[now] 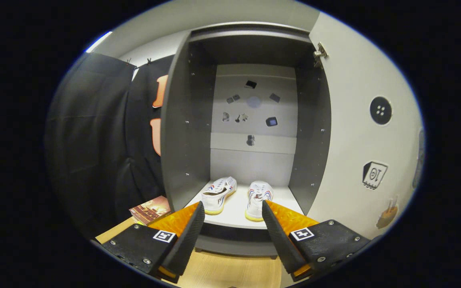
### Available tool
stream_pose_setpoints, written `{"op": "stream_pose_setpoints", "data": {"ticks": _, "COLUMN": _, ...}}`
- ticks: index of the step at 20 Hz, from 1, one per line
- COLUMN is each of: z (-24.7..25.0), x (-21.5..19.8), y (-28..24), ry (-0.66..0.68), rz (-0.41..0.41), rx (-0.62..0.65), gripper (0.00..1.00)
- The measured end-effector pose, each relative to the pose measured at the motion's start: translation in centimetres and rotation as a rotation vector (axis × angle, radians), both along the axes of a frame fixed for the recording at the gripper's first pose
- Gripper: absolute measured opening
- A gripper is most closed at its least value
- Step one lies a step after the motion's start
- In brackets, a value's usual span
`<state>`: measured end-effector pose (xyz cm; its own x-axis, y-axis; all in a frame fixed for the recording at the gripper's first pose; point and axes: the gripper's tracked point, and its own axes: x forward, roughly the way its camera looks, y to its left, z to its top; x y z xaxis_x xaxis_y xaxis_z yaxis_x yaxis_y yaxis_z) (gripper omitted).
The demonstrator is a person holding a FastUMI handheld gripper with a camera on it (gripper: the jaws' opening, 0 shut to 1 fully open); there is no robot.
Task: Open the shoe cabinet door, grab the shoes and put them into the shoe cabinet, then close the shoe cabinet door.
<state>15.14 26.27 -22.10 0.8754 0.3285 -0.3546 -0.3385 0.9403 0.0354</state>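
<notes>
Black cloth [90, 140] hangs along the left side of the booth, with a pale wall above it. At the foot of the cloth, near the left finger, a book [150, 210] lies on the wooden floor [230, 272].

Right of the cloth stands the cabinet [182, 132], grey, its left side panel facing the camera and its inside open to view. Small dark stickers dot the pale back panel [254, 116]. On the white bottom shelf [234, 208] lie two white shoes, side by side but apart, heels toward the camera. One shoe [219, 194] sits left, angled a little to the right; the other shoe [258, 198] sits right of it, pointing nearly straight in. Both are inside the cabinet, just beyond the fingertips.

At the near edge, the gripper [233, 211] points into the cabinet with its jaws spread wide apart and nothing between them but the shelf's front edge. The left fingertip sits just in front of the left shoe's heel, the right fingertip just in front of the right shoe's heel; whether either touches a shoe cannot be told.

Far right, the door [358, 132] stands swung open, pale, with a hinge [320, 53] at its top inner corner and several stickers on its inner face.
</notes>
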Motion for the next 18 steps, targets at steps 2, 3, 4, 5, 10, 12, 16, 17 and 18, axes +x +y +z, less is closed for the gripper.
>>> {"op": "stream_pose_setpoints", "data": {"ticks": 2, "z": 1.2, "x": -2.7, "y": 0.5, "ry": -0.013, "rz": 0.052, "rx": 0.04, "gripper": 0.89}}
{"op": "stream_pose_setpoints", "data": {"ticks": 3, "z": 1.6, "x": -3.7, "y": 0.2, "ry": -0.019, "rz": 0.063, "rx": 0.046, "gripper": 0.9}}
{"op": "stream_pose_setpoints", "data": {"ticks": 4, "z": 2.3, "x": -4.6, "y": -0.3, "ry": -0.032, "rz": 0.063, "rx": 0.042, "gripper": 0.91}}
{"op": "stream_pose_setpoints", "data": {"ticks": 5, "z": 3.4, "x": -5.5, "y": -1.0, "ry": -0.055, "rz": 0.057, "rx": 0.04, "gripper": 0.9}}
{"op": "stream_pose_setpoints", "data": {"ticks": 10, "z": 8.2, "x": -10.6, "y": -3.8, "ry": -0.15, "rz": 0.071, "rx": 0.084, "gripper": 0.92}}
{"op": "stream_pose_setpoints", "data": {"ticks": 12, "z": 9.4, "x": -12.5, "y": -5.6, "ry": -0.166, "rz": 0.084, "rx": 0.069, "gripper": 0.92}}
{"op": "stream_pose_setpoints", "data": {"ticks": 16, "z": 11.6, "x": -15.5, "y": -9.0, "ry": -0.193, "rz": 0.074, "rx": 0.06, "gripper": 0.93}}
{"op": "stream_pose_setpoints", "data": {"ticks": 17, "z": 12.0, "x": -16.0, "y": -9.6, "ry": -0.195, "rz": 0.069, "rx": 0.064, "gripper": 0.94}}
{"op": "stream_pose_setpoints", "data": {"ticks": 18, "z": 12.1, "x": -16.4, "y": -10.9, "ry": -0.194, "rz": 0.048, "rx": 0.059, "gripper": 0.94}}
